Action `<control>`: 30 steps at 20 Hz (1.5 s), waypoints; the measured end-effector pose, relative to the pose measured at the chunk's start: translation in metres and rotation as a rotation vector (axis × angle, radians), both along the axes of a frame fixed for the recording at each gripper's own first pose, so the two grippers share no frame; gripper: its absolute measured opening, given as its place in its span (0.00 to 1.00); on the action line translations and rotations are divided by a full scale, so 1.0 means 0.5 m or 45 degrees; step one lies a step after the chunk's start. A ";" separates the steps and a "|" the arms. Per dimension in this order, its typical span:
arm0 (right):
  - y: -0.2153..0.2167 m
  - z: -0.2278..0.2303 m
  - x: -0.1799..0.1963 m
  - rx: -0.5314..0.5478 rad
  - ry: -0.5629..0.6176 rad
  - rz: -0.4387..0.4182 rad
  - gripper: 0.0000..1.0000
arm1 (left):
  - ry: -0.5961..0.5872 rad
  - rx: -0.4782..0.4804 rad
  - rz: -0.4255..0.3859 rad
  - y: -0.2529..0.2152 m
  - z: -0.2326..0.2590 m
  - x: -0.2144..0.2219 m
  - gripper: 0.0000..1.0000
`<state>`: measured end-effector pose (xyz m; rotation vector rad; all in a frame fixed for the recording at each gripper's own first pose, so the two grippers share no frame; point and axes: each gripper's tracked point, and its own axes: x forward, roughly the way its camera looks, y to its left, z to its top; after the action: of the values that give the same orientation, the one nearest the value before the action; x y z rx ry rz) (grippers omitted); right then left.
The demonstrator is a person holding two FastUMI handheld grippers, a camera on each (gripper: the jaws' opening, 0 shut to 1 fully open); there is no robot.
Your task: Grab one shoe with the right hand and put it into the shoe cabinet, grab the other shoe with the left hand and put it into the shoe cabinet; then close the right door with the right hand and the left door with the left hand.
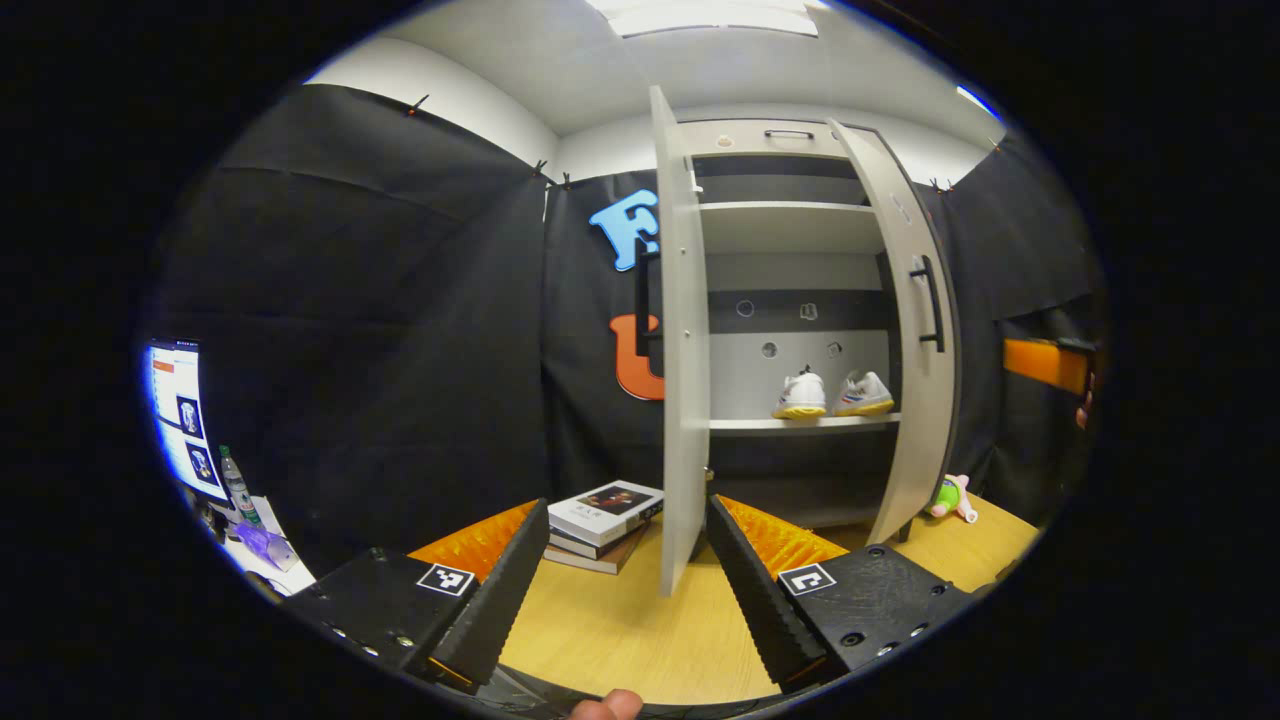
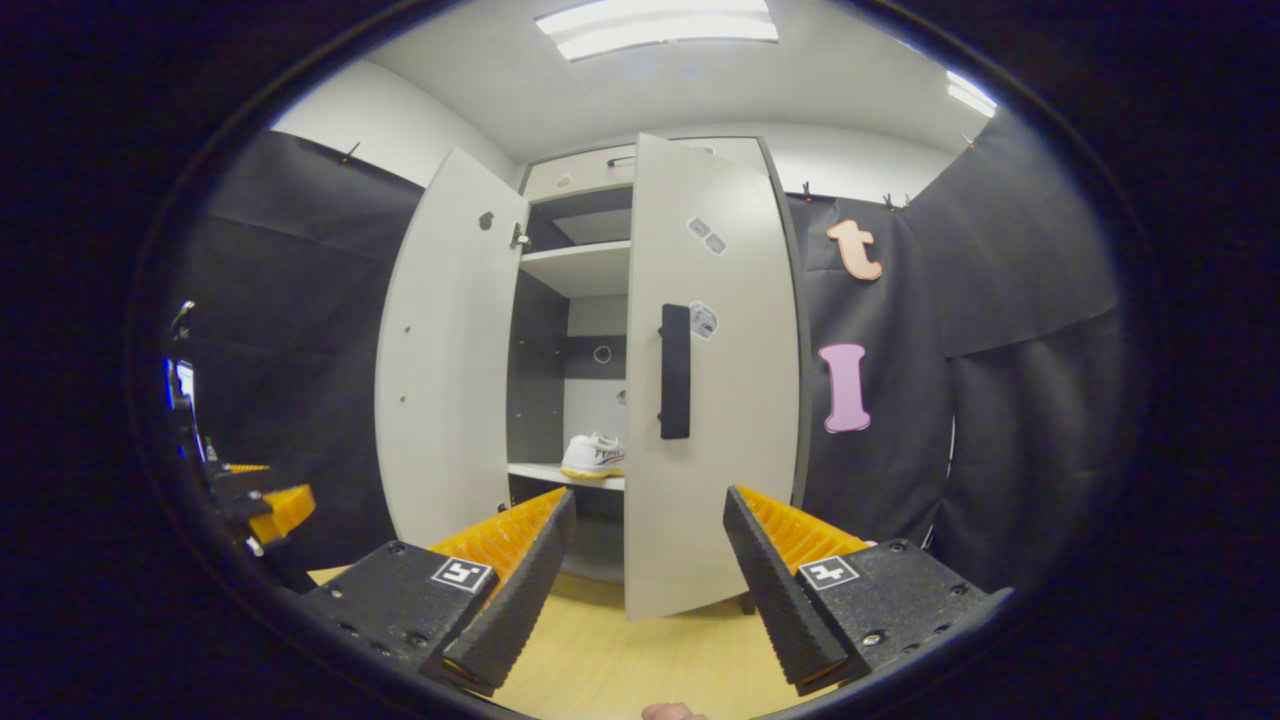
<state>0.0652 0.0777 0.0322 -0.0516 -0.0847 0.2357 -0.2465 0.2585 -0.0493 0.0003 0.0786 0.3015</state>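
Both shoes sit on the cabinet shelf; left gripper and right gripper wide, empty.

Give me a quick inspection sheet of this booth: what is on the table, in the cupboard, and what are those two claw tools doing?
Surface: light wooden tabletop, bare in front of the cabinet.
Job's things: shoe cabinet with left door and right door both open; two white shoes side by side on the lower shelf.
Clutter: stack of books left of the cabinet; small plush toy to its right; water bottle and lit screen at far left.
Grippers: left gripper open, holding nothing; right gripper open, holding nothing, facing the right door.
Cables: nothing seen.
Surroundings: black cloth walls, white ceiling with light panels.
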 end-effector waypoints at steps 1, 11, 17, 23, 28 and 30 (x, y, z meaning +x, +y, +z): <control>0.006 -0.023 -0.019 -0.010 0.021 0.007 0.96 | -0.004 -0.004 0.033 0.040 0.015 0.025 0.94; -0.052 -0.106 -0.052 0.042 0.158 -0.078 0.96 | -0.061 -0.045 0.065 0.192 0.156 0.283 0.95; -0.120 -0.113 -0.041 0.082 0.176 -0.183 0.96 | -0.090 -0.046 -0.004 0.160 0.189 0.334 0.95; -0.121 -0.124 -0.027 0.114 0.196 -0.185 0.96 | -0.098 -0.057 -0.054 0.099 0.194 0.321 0.93; -0.134 -0.130 -0.016 0.092 0.202 -0.193 0.96 | -0.110 -0.039 -0.092 0.020 0.199 0.316 0.93; -0.146 -0.134 -0.013 0.096 0.209 -0.203 0.96 | -0.120 -0.063 -0.128 -0.020 0.199 0.323 0.93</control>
<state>0.0586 0.0049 -0.0347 0.0363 0.0738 0.0767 -0.0852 0.2487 0.0502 -0.0585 -0.0079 0.1985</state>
